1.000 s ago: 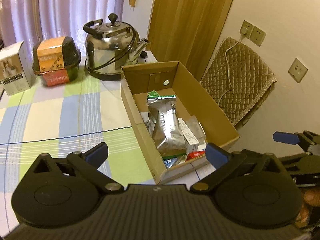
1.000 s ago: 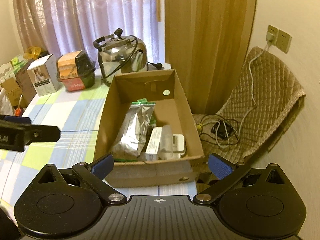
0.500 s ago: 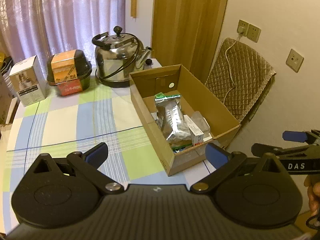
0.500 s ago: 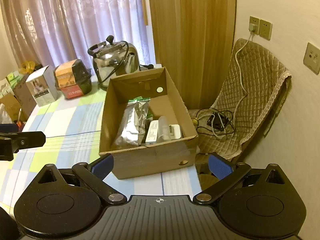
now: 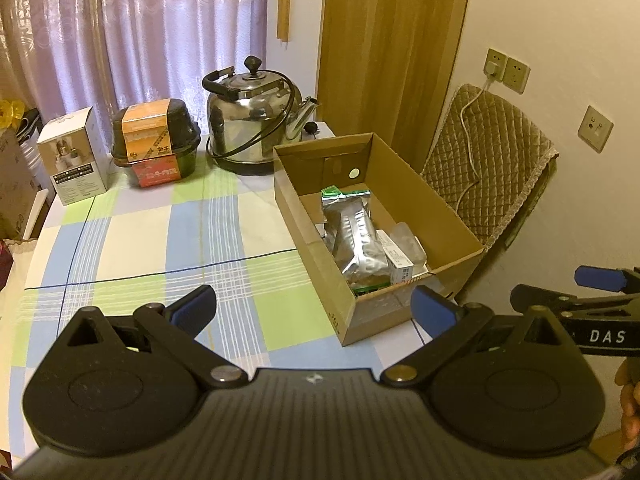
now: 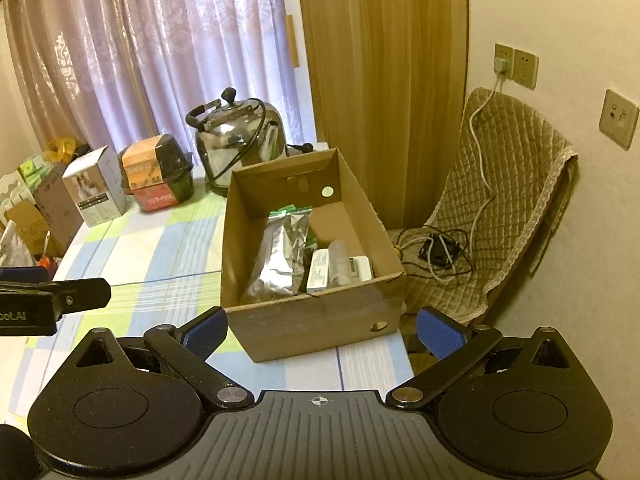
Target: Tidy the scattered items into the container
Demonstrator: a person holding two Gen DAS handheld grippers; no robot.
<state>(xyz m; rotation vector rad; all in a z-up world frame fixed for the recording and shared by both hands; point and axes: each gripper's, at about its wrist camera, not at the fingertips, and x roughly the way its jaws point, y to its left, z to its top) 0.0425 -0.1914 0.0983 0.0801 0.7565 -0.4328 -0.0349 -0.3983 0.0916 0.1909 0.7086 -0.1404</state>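
- The right gripper (image 6: 322,330) is held wide apart, with nothing between its blue pads (image 6: 206,330).
- A cardboard box (image 6: 316,322) is seen on the checked tablecloth (image 6: 152,256).
- A silver foil bag (image 6: 280,258) and a white carton (image 6: 318,276) are laid inside it.
- A steel kettle (image 6: 240,136) is placed behind the box.
- The left gripper (image 6: 56,302) is seen at the left edge.

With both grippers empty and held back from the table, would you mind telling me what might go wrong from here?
1. The cardboard box sits at the table's corner beside the drop to the chair; a nudge might tip it off.
2. Its contents are piled at the near end, with the silver pouch leaning; pressing more in could crush them.
3. The kettle's cord loops behind the box and could snag.
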